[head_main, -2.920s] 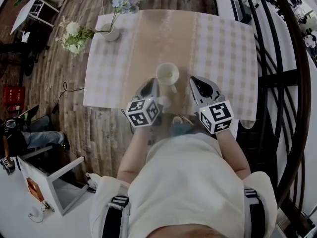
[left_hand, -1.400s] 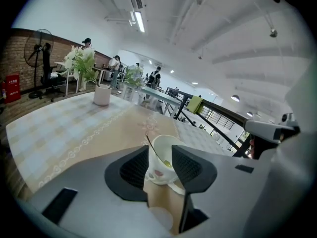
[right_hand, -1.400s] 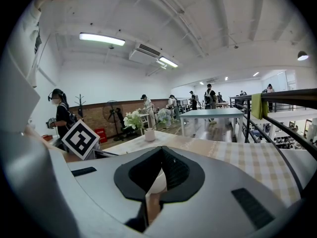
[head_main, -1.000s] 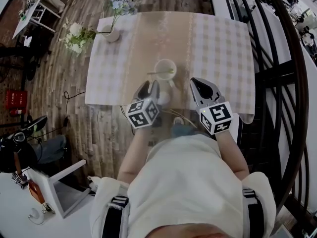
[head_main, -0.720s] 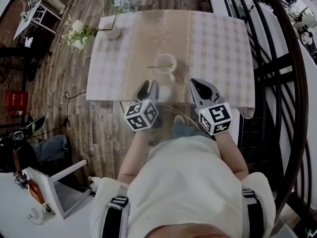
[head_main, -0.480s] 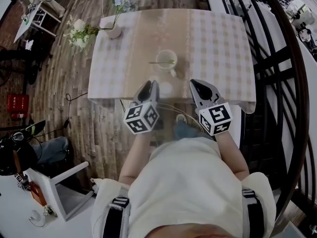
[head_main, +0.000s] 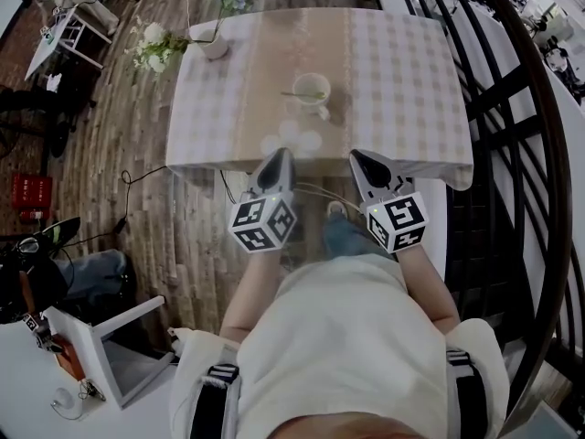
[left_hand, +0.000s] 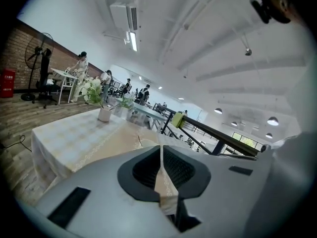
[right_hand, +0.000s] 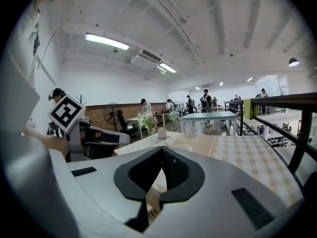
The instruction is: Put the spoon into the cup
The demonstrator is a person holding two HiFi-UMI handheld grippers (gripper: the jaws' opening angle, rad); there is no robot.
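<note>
At the near edge of the table (head_main: pixel 411 80), the left gripper (head_main: pixel 276 165) has just been closing its jaws, which meet on nothing, and the right gripper (head_main: pixel 363 165) beside it is likewise pinched together and empty. Farther out, the spoon (head_main: pixel 294 94) seems to lie in the white cup (head_main: pixel 316 84), handle poking left, though it shows small; the task looks done.
</note>
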